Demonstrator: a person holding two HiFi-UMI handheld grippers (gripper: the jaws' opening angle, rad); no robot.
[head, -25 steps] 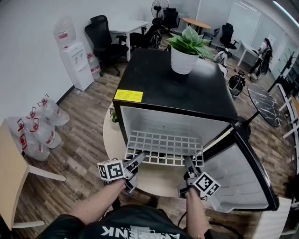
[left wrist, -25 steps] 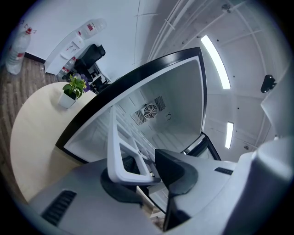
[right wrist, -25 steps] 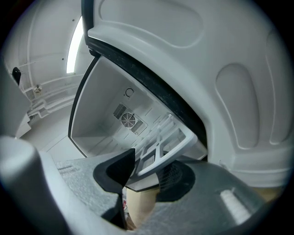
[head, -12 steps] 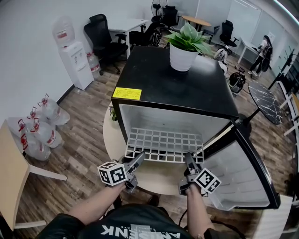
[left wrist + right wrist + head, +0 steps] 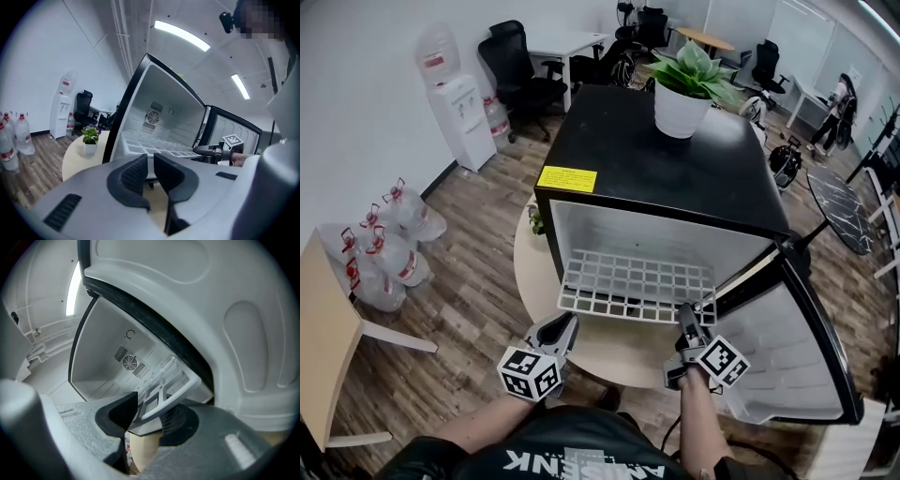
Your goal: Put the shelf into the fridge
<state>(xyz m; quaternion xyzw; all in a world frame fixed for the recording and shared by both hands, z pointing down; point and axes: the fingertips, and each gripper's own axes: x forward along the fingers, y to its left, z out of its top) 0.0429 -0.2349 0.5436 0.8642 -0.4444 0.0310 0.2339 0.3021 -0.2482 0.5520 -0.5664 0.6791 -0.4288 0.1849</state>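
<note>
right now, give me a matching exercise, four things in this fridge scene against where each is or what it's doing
1 shelf
2 potted plant
3 left gripper
4 right gripper

a on top of the fridge
b shut on the shelf's front edge
c off the shelf, nothing between its jaws
d partly inside the fridge, front sticking out

Pairs: 1-d, 2-a, 3-c, 4-b. The left gripper's jaws have just been closing.
</note>
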